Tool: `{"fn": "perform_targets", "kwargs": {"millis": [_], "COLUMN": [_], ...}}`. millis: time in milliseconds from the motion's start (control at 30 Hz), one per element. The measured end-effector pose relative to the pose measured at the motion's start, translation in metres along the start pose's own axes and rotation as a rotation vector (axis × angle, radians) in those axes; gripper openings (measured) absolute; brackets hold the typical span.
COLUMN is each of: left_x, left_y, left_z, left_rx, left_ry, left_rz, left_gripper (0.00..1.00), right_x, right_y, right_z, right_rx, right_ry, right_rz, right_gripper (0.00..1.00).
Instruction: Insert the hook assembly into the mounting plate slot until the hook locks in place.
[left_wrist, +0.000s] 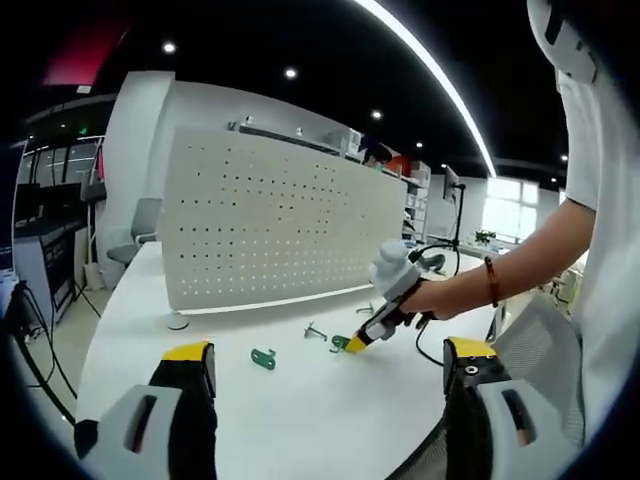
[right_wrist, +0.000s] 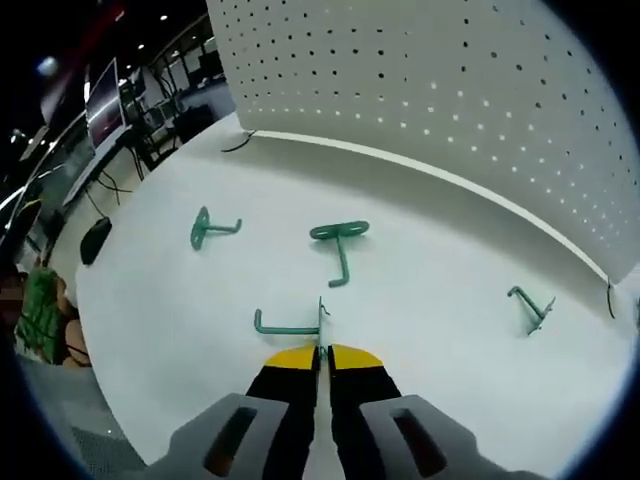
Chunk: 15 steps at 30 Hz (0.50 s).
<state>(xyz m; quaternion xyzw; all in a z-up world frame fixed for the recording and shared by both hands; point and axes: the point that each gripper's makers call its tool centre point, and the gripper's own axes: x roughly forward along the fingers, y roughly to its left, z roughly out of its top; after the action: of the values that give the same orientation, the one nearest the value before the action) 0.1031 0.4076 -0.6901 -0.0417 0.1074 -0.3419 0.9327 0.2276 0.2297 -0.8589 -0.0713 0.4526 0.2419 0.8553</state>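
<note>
The white perforated mounting plate (left_wrist: 280, 220) stands upright on the white table (left_wrist: 300, 410); in the right gripper view the mounting plate (right_wrist: 450, 90) fills the top. My right gripper (right_wrist: 322, 356) is shut on the thin base plate of a green hook (right_wrist: 288, 327) lying on the table, its rod pointing left. In the left gripper view a person's hand holds that right gripper (left_wrist: 357, 343), tip down on the green hook (left_wrist: 340, 342). My left gripper (left_wrist: 330, 352) hovers over the near table, jaws wide apart with nothing between them.
Other green hooks lie loose on the table: one at left (right_wrist: 215, 228), one in the middle (right_wrist: 340, 240), one at right (right_wrist: 530, 307). In the left gripper view another green hook (left_wrist: 263, 358) and a thin dark one (left_wrist: 315, 331) lie nearby. The table's edge (right_wrist: 120, 330) runs at left.
</note>
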Motion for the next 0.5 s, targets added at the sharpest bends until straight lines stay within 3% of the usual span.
{"fn": "perform_targets", "kwargs": {"millis": [133,500], "left_x": [-0.001,0.002], "left_y": [-0.003,-0.015], "left_z": [0.003,0.008], "left_rx": [-0.007,-0.016], "left_ry": [-0.014,-0.031], "left_rz": [0.003,0.008], "left_gripper": [0.97,0.95], "right_x": [-0.001,-0.023], "right_y": [0.0,0.002], "right_z": [-0.002,0.011], "right_rx": [0.024,0.019], "right_ry": [0.009,-0.084], "right_rz": [0.002,0.01], "right_gripper": [0.02,0.02]}}
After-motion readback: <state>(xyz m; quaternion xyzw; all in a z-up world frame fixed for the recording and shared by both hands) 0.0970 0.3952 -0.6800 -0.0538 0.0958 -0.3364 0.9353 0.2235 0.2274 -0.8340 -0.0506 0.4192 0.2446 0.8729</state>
